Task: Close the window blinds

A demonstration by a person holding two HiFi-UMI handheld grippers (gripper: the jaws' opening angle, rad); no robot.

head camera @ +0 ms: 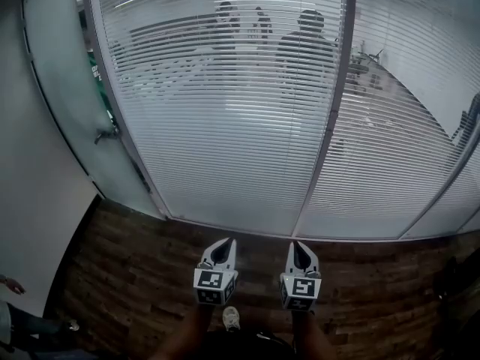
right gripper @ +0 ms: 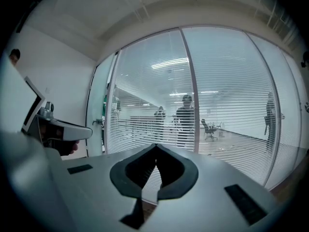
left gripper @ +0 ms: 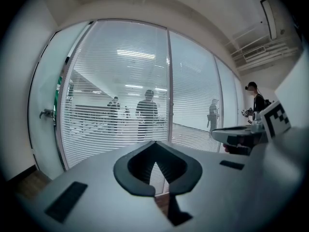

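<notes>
The left claw (head camera: 223, 243) and the right claw (head camera: 297, 246) are held side by side and near each other, both pointing forward over a dark wooden floor (head camera: 127, 276); in the left gripper view the left claw's jaws are closed tip to tip with nothing between them; in the right gripper view the right claw's jaws are likewise pressed together and hold nothing; neither claw touches anything

The window blinds (head camera: 225, 118) hang straight ahead of both claws and well apart from them, behind the glass of a tall partition that rises from the floor ahead of the tips; their white slats lie level with gaps between them, so the room beyond shows through; the blinds are not yet closed; a grey upright frame post (head camera: 331, 118) divides the glass, its foot straight ahead of the right claw, and more slatted panes continue to the right of that claw

Ahead and to the left of the left claw stands a frosted glass door (head camera: 64, 103) with a metal lever handle (head camera: 106, 134); beyond the blinds, ahead of both claws, several people (head camera: 304, 43) stand as dark figures; behind the claws, between the person's forearms, a light shoe (head camera: 231, 318) shows on the floor; far to the left of the left claw, another person's hand (head camera: 11, 284) shows at the picture's edge
</notes>
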